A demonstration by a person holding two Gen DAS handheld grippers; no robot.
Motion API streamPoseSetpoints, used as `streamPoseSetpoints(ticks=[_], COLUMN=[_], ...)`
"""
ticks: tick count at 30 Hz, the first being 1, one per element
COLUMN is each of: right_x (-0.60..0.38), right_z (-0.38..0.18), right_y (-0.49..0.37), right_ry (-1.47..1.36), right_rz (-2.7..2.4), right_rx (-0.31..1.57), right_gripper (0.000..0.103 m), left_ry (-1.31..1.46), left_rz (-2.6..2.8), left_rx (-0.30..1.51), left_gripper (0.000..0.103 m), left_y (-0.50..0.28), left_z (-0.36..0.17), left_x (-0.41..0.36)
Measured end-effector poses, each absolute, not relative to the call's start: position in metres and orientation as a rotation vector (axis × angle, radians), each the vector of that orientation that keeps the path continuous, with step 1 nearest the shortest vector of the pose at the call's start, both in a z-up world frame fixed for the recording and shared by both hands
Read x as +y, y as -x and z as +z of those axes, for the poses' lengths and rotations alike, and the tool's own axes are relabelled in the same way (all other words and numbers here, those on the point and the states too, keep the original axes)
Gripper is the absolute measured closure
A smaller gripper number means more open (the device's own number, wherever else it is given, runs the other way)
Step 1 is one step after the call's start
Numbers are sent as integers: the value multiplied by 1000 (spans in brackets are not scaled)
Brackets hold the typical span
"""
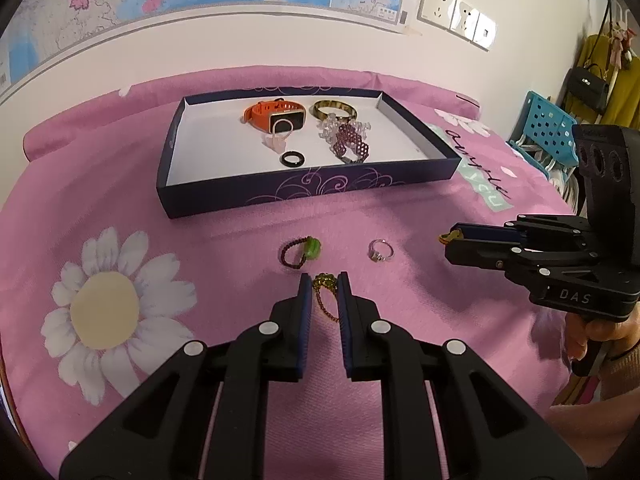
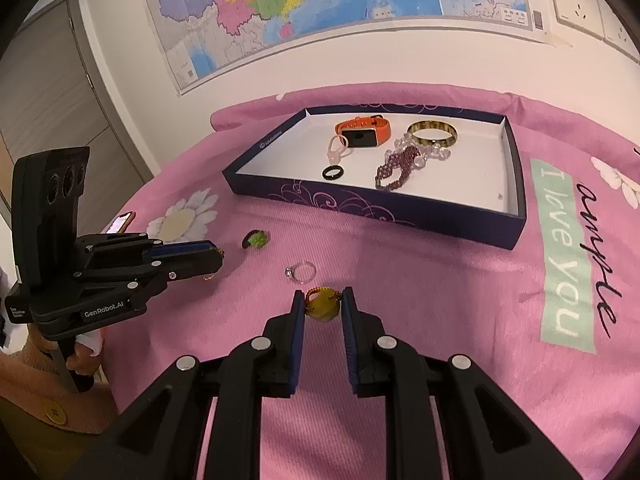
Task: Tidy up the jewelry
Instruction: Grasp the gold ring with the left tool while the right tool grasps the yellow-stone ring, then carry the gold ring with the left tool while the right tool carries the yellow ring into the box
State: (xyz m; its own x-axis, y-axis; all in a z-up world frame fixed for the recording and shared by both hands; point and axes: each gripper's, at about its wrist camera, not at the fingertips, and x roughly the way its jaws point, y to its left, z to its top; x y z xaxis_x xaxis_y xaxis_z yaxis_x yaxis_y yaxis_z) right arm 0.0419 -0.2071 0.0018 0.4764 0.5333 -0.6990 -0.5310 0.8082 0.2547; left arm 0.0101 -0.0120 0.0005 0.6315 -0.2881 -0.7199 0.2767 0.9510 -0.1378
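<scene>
Left wrist view: the left tool (image 1: pixel 325 280) pinches a small gold chain (image 1: pixel 325 296) just above the pink flowered cloth (image 1: pixel 200 240). Just beyond lie a bead ring with a green stone (image 1: pixel 301 252) and a silver ring (image 1: pixel 380 250). Farther off stands a dark box (image 1: pixel 304 194) holding an orange watch (image 1: pixel 276 116) and a bangle (image 1: pixel 335 109).

Right wrist view: the right tool (image 2: pixel 323 300) pinches a yellow pendant (image 2: pixel 323 307) on a cord. The silver ring (image 2: pixel 301 271) lies just beyond it, the box (image 2: pixel 376 204) farther off.
</scene>
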Motion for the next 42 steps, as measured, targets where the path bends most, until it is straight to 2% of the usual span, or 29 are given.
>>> streamPoseSetpoints(ticks=[42], right_x=[-199], right_z=[21], right_y=[-65], right_ry=[20], right_rz=[662], right_rx=[785], right_gripper=[86], left_ry=[26], left_rz=[-327], left_rx=[755], left_gripper=[90], left_y=[-24], left_z=[28], left_x=[-9])
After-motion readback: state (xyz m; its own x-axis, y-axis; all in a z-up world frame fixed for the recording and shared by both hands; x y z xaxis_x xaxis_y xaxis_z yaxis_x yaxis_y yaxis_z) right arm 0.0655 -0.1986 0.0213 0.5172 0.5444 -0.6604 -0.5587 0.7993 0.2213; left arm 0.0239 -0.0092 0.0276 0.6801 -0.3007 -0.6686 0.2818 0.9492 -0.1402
